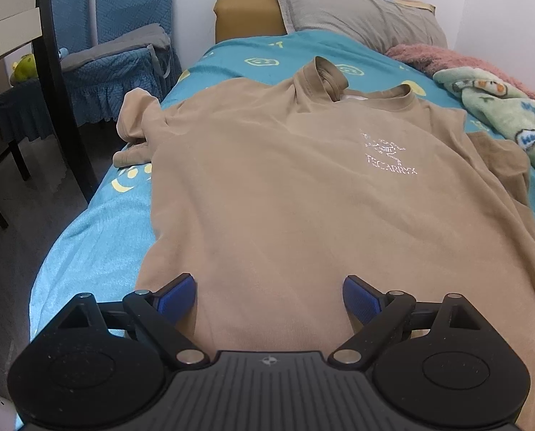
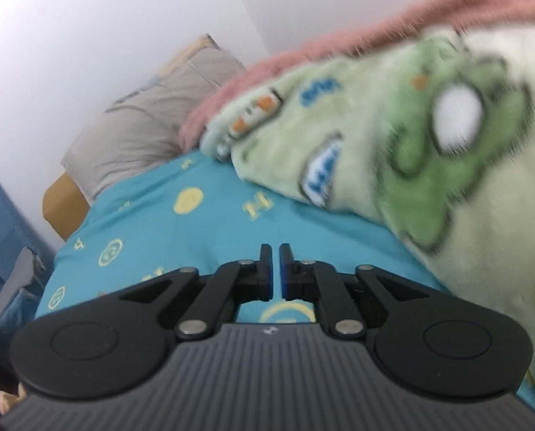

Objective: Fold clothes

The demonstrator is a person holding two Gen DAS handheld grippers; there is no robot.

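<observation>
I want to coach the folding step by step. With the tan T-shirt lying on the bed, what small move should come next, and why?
Probably lower the left gripper and close it on the tan T-shirt hem. Its jaws stand wide open just above the near edge, nothing pinched. The right gripper is shut on nothing over the teal sheet, away from the shirt.

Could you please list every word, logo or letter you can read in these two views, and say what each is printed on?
"TECARRYX": pale lettering under a small emblem on the chest of the tan T-shirt.
"H": yellow letter printed on the teal bedsheet, among round yellow emblems too small to read.
Blue lettering on the green cartoon blanket: too blurred to read.
</observation>
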